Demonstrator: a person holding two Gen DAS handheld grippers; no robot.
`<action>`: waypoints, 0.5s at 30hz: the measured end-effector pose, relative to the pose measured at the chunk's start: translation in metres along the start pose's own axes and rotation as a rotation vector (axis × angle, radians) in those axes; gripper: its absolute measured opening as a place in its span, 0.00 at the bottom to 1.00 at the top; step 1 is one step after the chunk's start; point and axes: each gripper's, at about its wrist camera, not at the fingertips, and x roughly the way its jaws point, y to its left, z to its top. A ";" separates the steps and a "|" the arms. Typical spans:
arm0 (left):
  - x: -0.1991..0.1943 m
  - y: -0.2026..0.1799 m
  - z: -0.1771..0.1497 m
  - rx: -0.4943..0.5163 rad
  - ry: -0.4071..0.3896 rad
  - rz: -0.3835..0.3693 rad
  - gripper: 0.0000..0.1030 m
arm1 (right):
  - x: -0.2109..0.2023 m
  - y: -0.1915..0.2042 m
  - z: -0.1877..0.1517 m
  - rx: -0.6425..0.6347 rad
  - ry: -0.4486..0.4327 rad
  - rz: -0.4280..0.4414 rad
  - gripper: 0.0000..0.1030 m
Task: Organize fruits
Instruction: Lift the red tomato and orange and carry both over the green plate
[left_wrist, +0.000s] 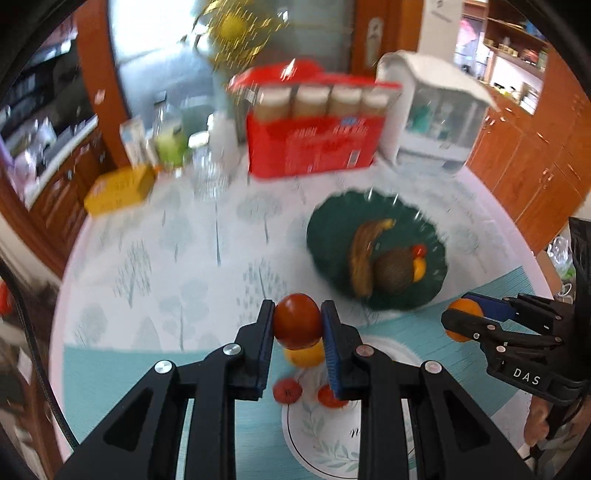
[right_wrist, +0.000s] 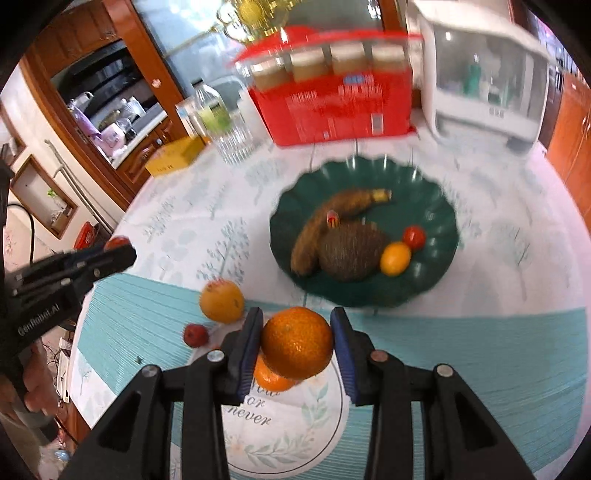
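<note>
Blurred red tomato (left_wrist: 297, 320) (left fingers (left_wrist: 266, 325) clamped); orange (right_wrist: 296, 342) between right fingers (right_wrist: 341, 343)

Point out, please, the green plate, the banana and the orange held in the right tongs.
Green plate (right_wrist: 436, 206): right wrist view, bare part near its far rim.
Banana (right_wrist: 332, 218): right wrist view, middle of its brown body.
Orange (right_wrist: 296, 343): right wrist view, centre of its peel.

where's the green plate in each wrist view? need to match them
Left wrist: green plate sits right of centre, beyond the left gripper holding a red fruit.
Right wrist: green plate is centre frame, just beyond the right gripper holding an orange.
Shared landmark: red box behind the plate.
</note>
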 end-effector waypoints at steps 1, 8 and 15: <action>-0.008 -0.003 0.010 0.017 -0.016 0.005 0.22 | -0.008 0.000 0.005 -0.004 -0.018 -0.001 0.37; -0.045 -0.021 0.071 0.106 -0.076 0.030 0.22 | -0.070 -0.003 0.058 -0.034 -0.172 -0.038 0.37; -0.042 -0.040 0.116 0.175 -0.084 0.048 0.22 | -0.102 -0.011 0.113 -0.035 -0.281 -0.108 0.37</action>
